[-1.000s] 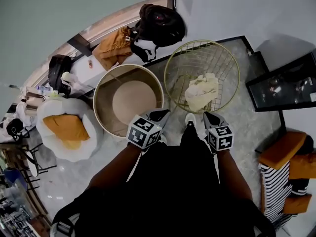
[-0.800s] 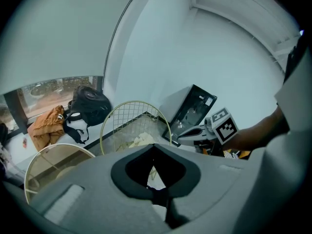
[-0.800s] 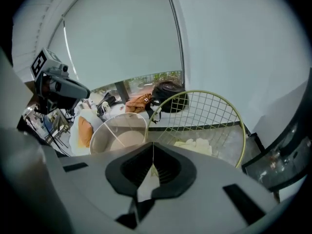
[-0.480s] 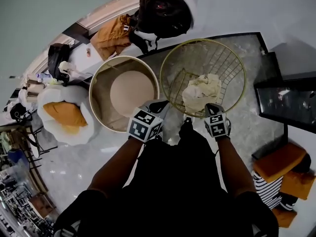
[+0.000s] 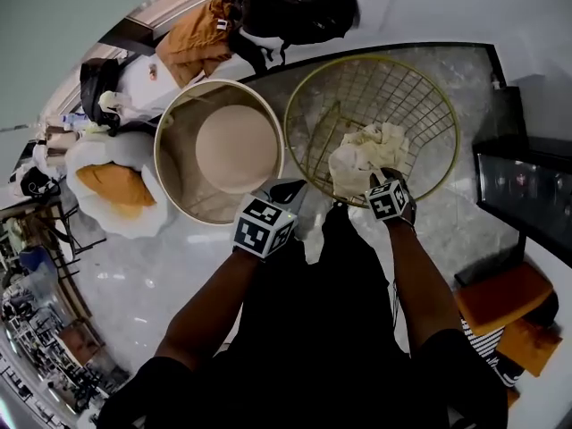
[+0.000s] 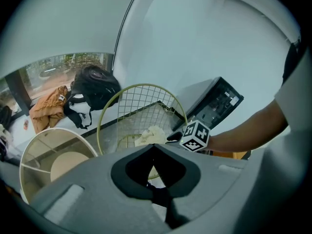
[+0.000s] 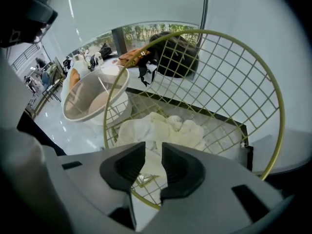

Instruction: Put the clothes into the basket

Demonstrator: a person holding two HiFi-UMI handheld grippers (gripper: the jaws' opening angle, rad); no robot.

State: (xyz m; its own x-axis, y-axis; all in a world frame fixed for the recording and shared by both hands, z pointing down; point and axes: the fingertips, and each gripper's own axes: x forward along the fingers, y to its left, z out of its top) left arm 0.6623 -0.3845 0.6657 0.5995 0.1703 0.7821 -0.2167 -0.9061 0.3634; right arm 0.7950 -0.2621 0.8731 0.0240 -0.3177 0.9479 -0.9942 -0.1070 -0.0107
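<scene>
A gold wire basket point(image 5: 435, 96) stands on the marble floor with cream clothes point(image 5: 362, 153) heaped inside. My right gripper point(image 5: 382, 177) reaches over the near rim, pointing steeply down just above the heap. Its jaws have just been opening and now stand apart. In the right gripper view the gripper point(image 7: 153, 147) shows the cream clothes point(image 7: 161, 128) through the gap, with neither pad pressing on them. My left gripper point(image 5: 290, 190) hovers just left of the basket, between it and a white tub. In the left gripper view its tips point(image 6: 153, 146) meet, with nothing seen between them.
A round white tub point(image 5: 162, 150) with a beige bottom stands left of the basket. Behind lie a black backpack point(image 5: 295, 3) and an orange garment point(image 5: 192, 47). A white bag holding an orange cushion point(image 5: 112, 190) is at far left. A black cabinet point(image 5: 527, 186) stands right.
Both grippers have moved forward and down toward the basket. The right one has crossed the near rim and now sits over the cream heap. The left one shifted only a little.
</scene>
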